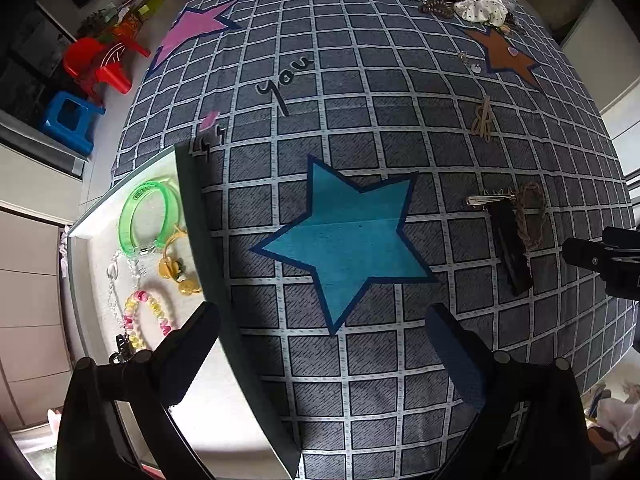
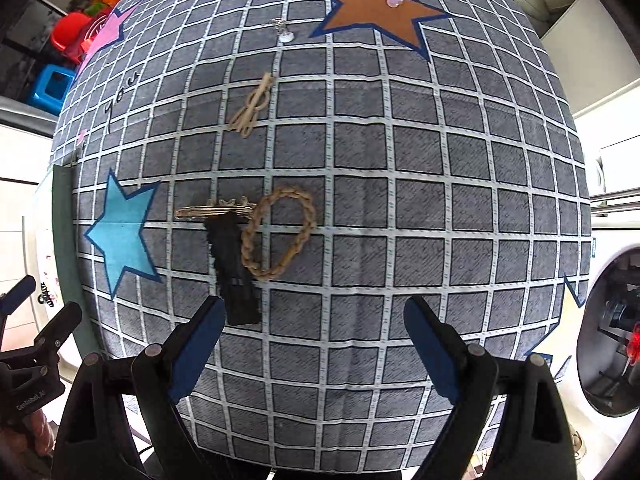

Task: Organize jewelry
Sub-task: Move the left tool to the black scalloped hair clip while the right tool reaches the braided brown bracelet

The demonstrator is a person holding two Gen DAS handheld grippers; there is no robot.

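All I can read on the checked tablecloth [image 1: 360,128] is a handwritten "you". The neighbouring word's too cut off.

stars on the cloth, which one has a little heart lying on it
The brown star at the far end of the cloth: a small pale pink heart lies on it. The blue star and the pink star are bare.
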